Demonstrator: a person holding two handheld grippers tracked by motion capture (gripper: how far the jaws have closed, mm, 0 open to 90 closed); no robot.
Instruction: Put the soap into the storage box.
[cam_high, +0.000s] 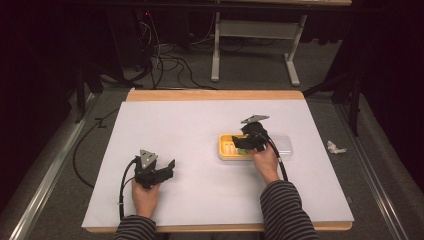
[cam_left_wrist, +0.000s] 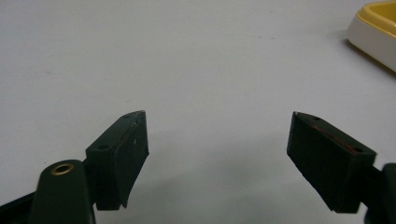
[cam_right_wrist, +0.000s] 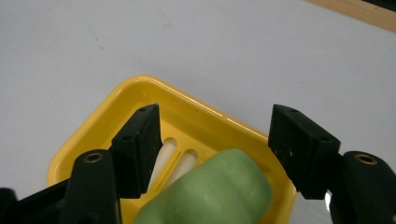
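Note:
A yellow soap dish (cam_high: 226, 150) with a slotted floor lies right of the table's middle. In it rests a green bar of soap (cam_right_wrist: 210, 191). My right gripper (cam_right_wrist: 215, 121) hangs just over the dish (cam_right_wrist: 140, 84) with its jaws on either side of the soap; the pads stand slightly off it, so it is open. In the high view that gripper (cam_high: 245, 142) covers the dish's right half. My left gripper (cam_high: 170, 167) rests low on the white table at the near left, open with nothing between its fingers (cam_left_wrist: 126, 149). A corner of the dish (cam_left_wrist: 373, 28) lies far off to its upper right.
A clear plastic lid (cam_high: 284, 145) lies against the dish's right side. The white sheet (cam_high: 200, 125) covers a table with a wooden rim (cam_high: 215, 95). On the floor to the right lies a crumpled paper (cam_high: 336, 147); cables and a desk frame (cam_high: 216, 50) stand beyond.

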